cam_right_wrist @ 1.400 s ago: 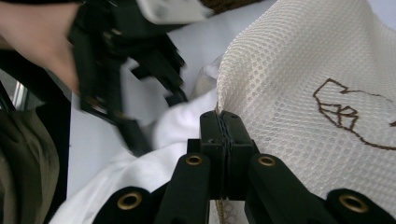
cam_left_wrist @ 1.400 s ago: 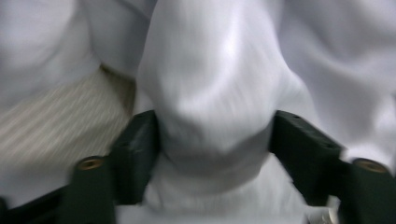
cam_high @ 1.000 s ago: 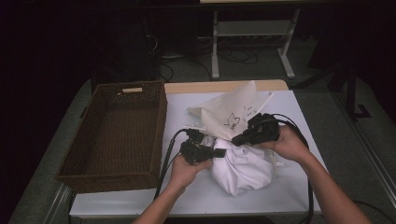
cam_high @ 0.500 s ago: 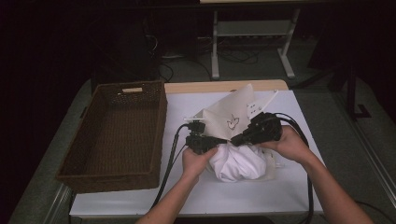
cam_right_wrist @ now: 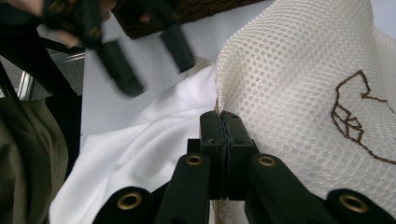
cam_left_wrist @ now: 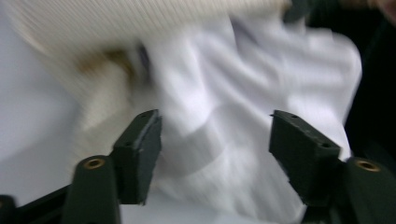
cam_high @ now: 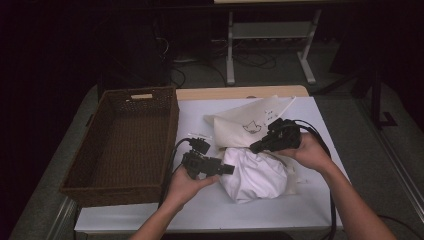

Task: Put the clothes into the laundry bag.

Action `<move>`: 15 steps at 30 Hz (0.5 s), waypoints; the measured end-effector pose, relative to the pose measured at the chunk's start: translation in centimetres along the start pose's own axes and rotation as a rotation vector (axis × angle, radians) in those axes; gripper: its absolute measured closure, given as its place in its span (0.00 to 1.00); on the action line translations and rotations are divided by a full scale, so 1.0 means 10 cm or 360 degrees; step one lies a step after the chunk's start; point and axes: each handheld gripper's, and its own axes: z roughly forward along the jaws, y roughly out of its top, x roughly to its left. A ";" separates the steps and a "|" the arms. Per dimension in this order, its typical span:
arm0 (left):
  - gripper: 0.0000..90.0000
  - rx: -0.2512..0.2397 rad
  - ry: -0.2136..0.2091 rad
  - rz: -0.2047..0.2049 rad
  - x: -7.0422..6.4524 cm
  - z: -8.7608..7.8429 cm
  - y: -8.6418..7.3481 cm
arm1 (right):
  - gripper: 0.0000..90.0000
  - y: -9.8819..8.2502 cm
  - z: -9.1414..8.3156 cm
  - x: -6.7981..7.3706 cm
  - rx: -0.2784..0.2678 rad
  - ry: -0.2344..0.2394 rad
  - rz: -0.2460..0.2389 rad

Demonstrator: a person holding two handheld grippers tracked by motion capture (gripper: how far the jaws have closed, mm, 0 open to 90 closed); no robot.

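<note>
A cream mesh bag with a brown stitched figure lies on the white table, and a bundled white garment sits at its mouth. My right gripper is shut on the mesh bag's edge, its jaws pinched together in the right gripper view over the white cloth. My left gripper is just left of the garment. Its jaws have just been opening and stand wide; the blurred garment lies ahead between them, unpressed.
A dark wicker basket stands empty on the left of the table. Bare white tabletop runs along the front. A metal stand and cables sit on the floor beyond the far edge.
My left gripper has pulled back left off the white garment with its jaws spread apart. The bag's raised flap has dropped lower. The right hand has stayed put.
</note>
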 end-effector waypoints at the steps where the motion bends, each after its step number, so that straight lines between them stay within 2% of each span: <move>1: 0.34 0.0032 -0.0041 -0.0022 -0.01 0.08 -0.02 | 0.98 0.00 0.01 -0.01 0.0005 -0.0001 0.0005; 3: 0.32 0.0082 -0.0064 -0.0033 -0.02 0.26 -0.02 | 0.98 0.01 0.03 -0.02 0.0011 -0.0004 0.0005; 4: 0.33 0.0082 -0.0064 -0.0033 -0.02 0.26 -0.02 | 0.98 0.02 0.05 -0.02 0.0021 -0.0004 0.0002; 5: 0.36 0.0078 -0.0063 -0.0061 -0.02 0.43 0.00 | 0.98 0.02 0.07 -0.02 0.0031 -0.0003 0.0000; 6: 0.45 0.0045 -0.0015 -0.0048 -0.04 0.50 0.02 | 0.98 0.02 0.08 -0.02 0.0036 -0.0003 -0.0001; 7: 0.58 -0.0007 0.0029 -0.0031 -0.04 0.55 0.04 | 0.98 0.02 0.09 -0.02 0.0039 -0.0001 -0.0003; 8: 0.69 -0.0034 0.0029 -0.0018 -0.03 0.59 0.07 | 0.98 0.02 0.09 -0.01 0.0049 -0.0003 -0.0011; 9: 0.79 -0.0078 0.0004 -0.0058 0.01 0.63 0.10 | 0.99 0.02 0.09 0.01 0.0057 -0.0005 -0.0018; 10: 0.87 -0.0078 0.0004 -0.0058 0.01 0.63 0.10 | 0.98 0.02 0.08 0.02 0.0075 -0.0010 -0.0020; 11: 0.96 -0.0154 -0.0040 -0.0108 0.06 0.66 0.13 | 0.98 0.02 0.08 0.03 0.0081 -0.0011 -0.0034; 12: 0.98 -0.0154 -0.0040 -0.0108 0.06 0.66 0.13 | 0.98 0.02 0.08 0.03 0.0081 -0.0011 -0.0034; 13: 0.98 -0.0215 -0.0038 -0.0143 0.10 0.68 0.17 | 0.99 0.00 0.05 0.03 0.0065 0.0001 -0.0033; 15: 0.98 -0.0264 -0.0010 -0.0168 0.12 0.69 0.21 | 0.99 0.01 0.02 0.05 0.0057 0.0006 -0.0037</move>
